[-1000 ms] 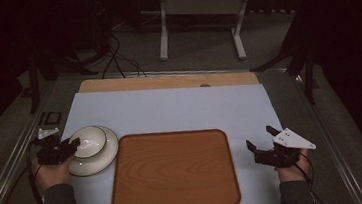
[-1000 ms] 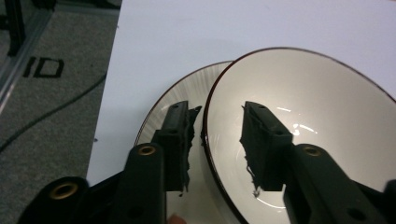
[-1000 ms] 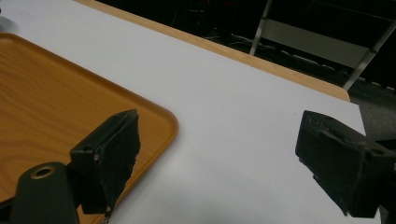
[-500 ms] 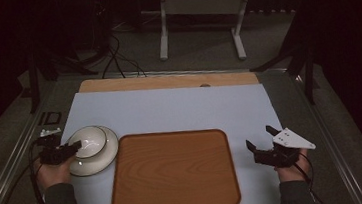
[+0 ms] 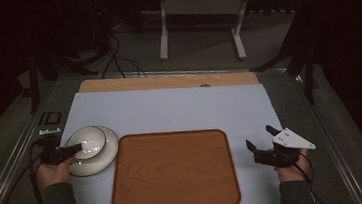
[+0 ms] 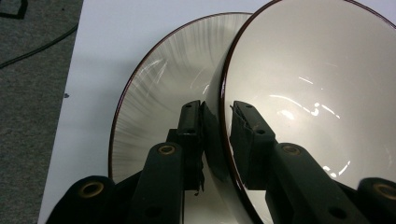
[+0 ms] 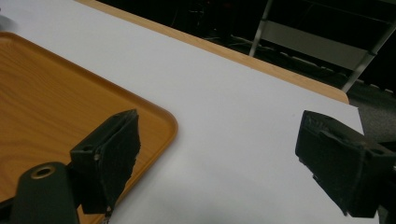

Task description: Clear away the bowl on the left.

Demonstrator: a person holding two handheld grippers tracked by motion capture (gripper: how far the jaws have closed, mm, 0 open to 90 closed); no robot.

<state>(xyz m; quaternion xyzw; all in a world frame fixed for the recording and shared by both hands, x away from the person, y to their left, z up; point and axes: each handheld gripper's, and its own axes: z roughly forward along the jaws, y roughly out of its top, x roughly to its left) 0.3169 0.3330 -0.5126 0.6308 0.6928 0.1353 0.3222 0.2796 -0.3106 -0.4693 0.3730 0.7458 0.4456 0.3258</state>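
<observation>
Left gripper (image 5: 70, 151): jaws have just been closing and are clamped on the near rim of the bowl (image 5: 88, 141), one pad inside, one outside.
Bowl: seated on a plate (image 5: 105, 157) at the table's left, just left of the wooden tray (image 5: 173, 170).
Right gripper (image 5: 262, 143): held spread wide, nothing gripped, right of the tray.

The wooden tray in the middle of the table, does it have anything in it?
Empty. The high view shows the tray with bare wood grain from rim to rim; the bowl and plate sit on the table beside its left edge.
</observation>
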